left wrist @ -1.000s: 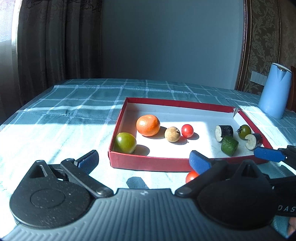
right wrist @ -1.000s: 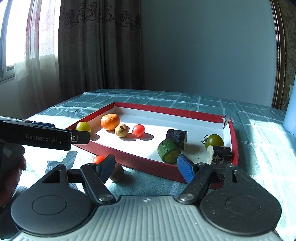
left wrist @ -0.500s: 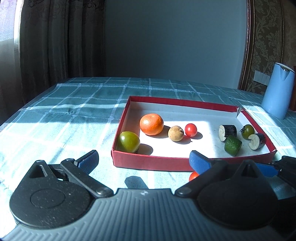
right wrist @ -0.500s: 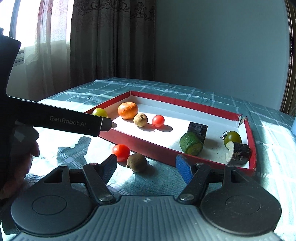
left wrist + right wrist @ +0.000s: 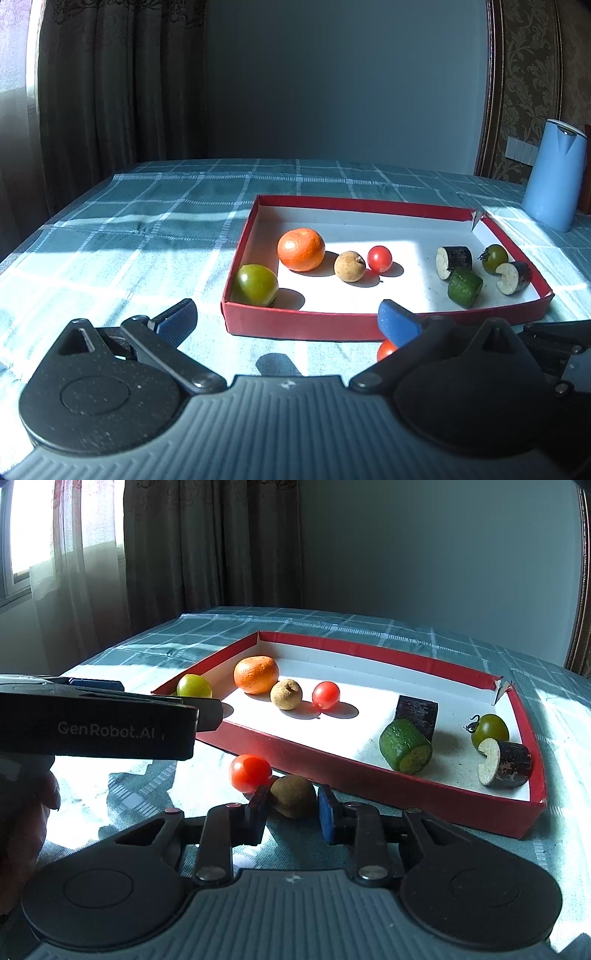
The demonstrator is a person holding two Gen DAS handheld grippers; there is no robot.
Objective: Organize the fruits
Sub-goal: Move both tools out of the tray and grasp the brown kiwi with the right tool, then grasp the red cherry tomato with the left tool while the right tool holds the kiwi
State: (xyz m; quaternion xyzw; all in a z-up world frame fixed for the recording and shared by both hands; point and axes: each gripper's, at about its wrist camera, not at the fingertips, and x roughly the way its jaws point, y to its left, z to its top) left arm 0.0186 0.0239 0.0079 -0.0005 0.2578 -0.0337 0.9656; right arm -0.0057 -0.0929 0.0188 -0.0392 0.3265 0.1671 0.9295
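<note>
A red box with a white floor holds a mandarin, a green tomato, a beige round fruit, a red cherry tomato, two aubergine pieces, a cucumber piece and a small stemmed green tomato. In front of the box, on the cloth, lie a red tomato and a brown round fruit. My right gripper is closing its jaws on that brown fruit, a pad touching each side. My left gripper is open with nothing between its fingers.
A blue jug stands at the far right on the checked tablecloth. The left gripper's black body and the hand holding it fill the left of the right wrist view. Curtains hang behind the table.
My right gripper came forward and down to the brown fruit and its jaws closed from wide apart onto it. The left gripper kept still and open.
</note>
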